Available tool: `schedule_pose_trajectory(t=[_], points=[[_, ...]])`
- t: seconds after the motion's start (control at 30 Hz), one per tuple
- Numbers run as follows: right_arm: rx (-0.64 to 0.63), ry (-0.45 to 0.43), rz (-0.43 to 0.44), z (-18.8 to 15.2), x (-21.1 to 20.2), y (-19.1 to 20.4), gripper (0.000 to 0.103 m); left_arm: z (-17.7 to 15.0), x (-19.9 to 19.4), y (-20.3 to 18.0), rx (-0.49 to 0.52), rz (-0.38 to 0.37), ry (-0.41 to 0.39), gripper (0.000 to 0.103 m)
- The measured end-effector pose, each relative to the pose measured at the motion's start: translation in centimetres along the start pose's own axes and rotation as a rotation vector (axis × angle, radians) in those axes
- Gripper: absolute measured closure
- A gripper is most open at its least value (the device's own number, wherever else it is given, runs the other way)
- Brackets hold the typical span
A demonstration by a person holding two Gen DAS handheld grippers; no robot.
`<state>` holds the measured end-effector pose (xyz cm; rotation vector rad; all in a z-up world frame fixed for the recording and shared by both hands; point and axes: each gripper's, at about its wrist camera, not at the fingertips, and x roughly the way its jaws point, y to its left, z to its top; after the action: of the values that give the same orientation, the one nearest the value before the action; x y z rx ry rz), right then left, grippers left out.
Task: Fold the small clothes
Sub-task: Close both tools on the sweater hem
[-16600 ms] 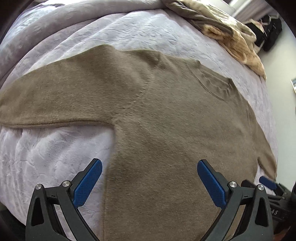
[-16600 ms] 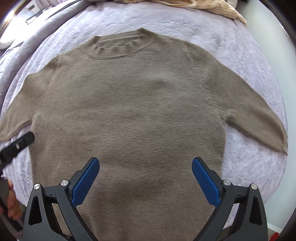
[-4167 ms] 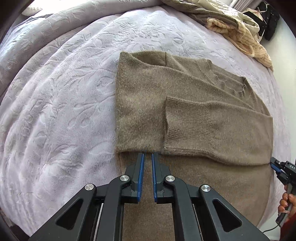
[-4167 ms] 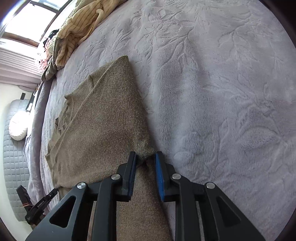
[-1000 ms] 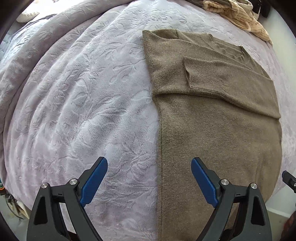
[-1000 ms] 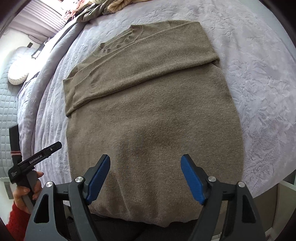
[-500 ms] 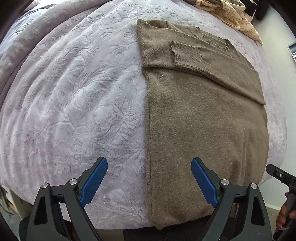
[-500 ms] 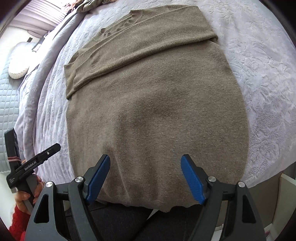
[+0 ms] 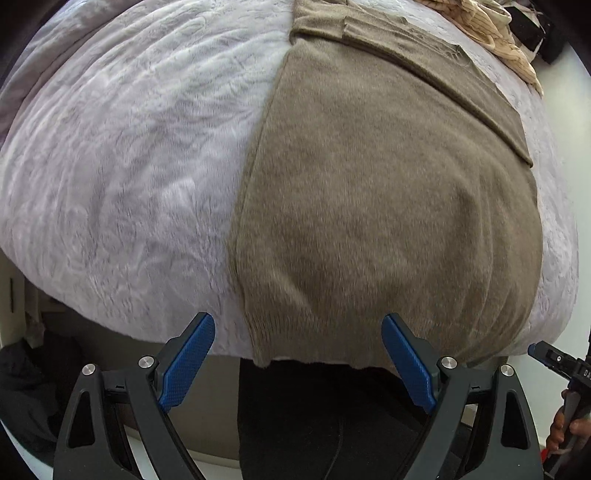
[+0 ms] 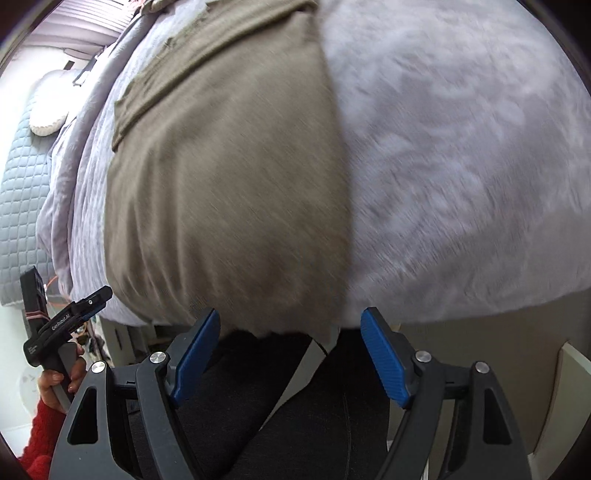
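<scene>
A brown knit sweater (image 9: 388, 206) lies flat on the lilac bedspread (image 9: 129, 166), both sleeves folded across its chest, its hem hanging over the near bed edge. My left gripper (image 9: 297, 360) is open and empty, just below the hem's left corner. My right gripper (image 10: 290, 354) is open and empty, just below the hem's right corner; the sweater (image 10: 229, 192) fills the view's left half. The right gripper also shows at the left wrist view's right edge (image 9: 554, 363), and the left gripper shows at the right wrist view's left edge (image 10: 70, 317).
A pile of cream and olive clothes (image 9: 491, 33) lies at the far end of the bed. A white pillow (image 10: 46, 107) and a quilted grey headboard (image 10: 18, 206) are at the left. The person's dark trousers (image 9: 325, 424) are below the bed edge.
Both grippers have dropped down and back to the near bed edge, level with the sweater's hem. Both stay open. The sweater has not moved.
</scene>
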<state>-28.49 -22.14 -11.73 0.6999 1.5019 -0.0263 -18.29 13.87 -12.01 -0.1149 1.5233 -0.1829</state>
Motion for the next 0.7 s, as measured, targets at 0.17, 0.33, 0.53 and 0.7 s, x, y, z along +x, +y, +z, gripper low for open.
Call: schedule_pose_trajectory(t=[0.17, 0.33, 0.53, 0.7], points=[[0.022, 0.07, 0.06, -1.1, 2.9, -1.9, 0.022, -2.4, 2.0, 0.5, -0.031, -0.023, 0.015, 0.011], [-0.017, 0.101, 0.075, -0.9, 6.5, -1.5, 0.022, -2.1, 4.6, 1.3, -0.069, -0.051, 0.027, 0.011], [0.068, 0.137, 0.193, -0.4, 9.3, -1.8, 0.024, -2.2, 5.1, 1.4, -0.062, -0.104, 0.015, 0.041], [0.088, 0.126, 0.296, -0.7, 7.6, -1.4, 0.088, -3.0, 2.9, 1.1, -0.036, -0.223, 0.005, 0.088]])
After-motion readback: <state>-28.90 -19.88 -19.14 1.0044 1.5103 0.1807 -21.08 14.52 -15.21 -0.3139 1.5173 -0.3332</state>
